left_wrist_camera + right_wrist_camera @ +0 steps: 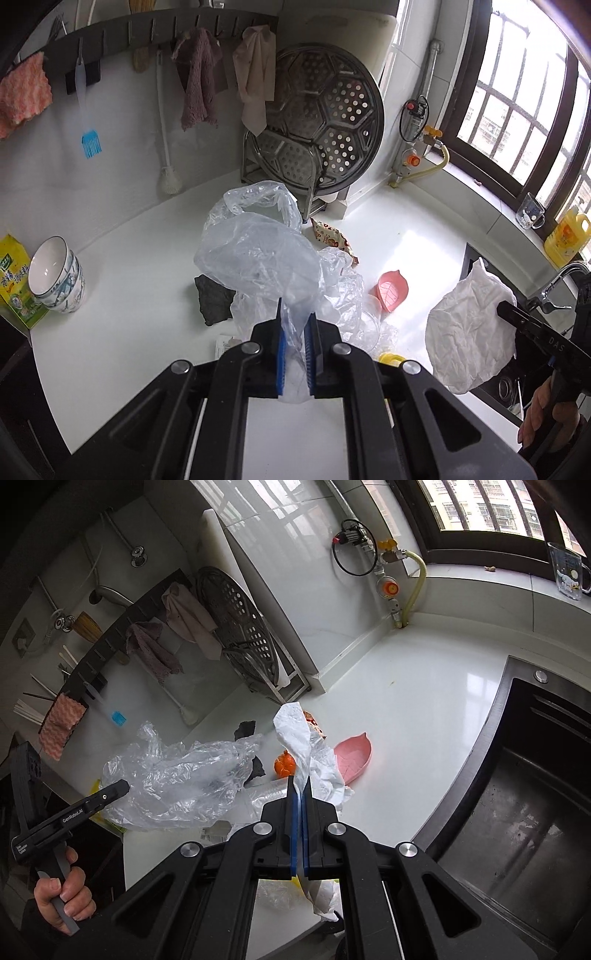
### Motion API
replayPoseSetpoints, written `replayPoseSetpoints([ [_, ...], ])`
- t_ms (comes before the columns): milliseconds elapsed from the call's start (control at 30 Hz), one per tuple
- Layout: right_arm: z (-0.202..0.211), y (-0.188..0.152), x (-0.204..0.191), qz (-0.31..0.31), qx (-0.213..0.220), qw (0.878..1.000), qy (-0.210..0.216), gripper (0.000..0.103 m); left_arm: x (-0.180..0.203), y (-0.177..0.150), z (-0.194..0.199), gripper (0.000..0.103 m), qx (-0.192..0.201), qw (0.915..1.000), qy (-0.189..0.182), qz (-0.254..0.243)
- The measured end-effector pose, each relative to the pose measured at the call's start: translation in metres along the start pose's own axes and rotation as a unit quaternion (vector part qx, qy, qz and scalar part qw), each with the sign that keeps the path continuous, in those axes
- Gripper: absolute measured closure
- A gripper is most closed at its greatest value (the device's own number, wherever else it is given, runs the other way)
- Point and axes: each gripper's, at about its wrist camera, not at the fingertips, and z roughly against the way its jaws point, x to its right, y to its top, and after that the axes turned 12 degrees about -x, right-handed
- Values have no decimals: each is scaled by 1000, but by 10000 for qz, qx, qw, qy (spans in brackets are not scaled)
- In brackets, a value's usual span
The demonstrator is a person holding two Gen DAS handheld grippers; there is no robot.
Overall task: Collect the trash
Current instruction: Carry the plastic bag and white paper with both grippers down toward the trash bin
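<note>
Trash lay scattered on the white counter (pixel 406 229), and two pieces were already lifted clear of it. Largest was the clear plastic bag (pixel 258 254), which hung forward and upward from the left gripper (pixel 294 325), whose blue pads were clamped narrow on a bunched fold. Next was the crumpled white tissue (pixel 295 734), pinched in the right gripper (pixel 298 797) with its jaws nearly touching; its long axis ran straight ahead along the fingers. Bag and tissue were near each other, the tissue to the bag's right and nearer the sink (pixel 517 812). Smaller pieces remained below: a printed wrapper (pixel 330 236), orange peel (pixel 284 768) beside a pink leaf dish (pixel 351 753), and a dark scrap (pixel 214 299).
</note>
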Motion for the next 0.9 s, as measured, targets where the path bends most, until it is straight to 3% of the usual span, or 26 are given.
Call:
replayPoseSetpoints([
  [567, 44, -52, -42, -63, 342, 9994, -94, 101, -25, -70, 84, 94, 276, 9988, -172, -375],
  [767, 52, -91, -51, -293, 392, 9987, -136, 101, -12, -103, 95, 94, 291, 9952, -303, -882],
  [900, 56, -120, -51, -419, 284, 9986, -124, 101, 4, -123, 97, 94, 93, 9923, -543, -1110],
])
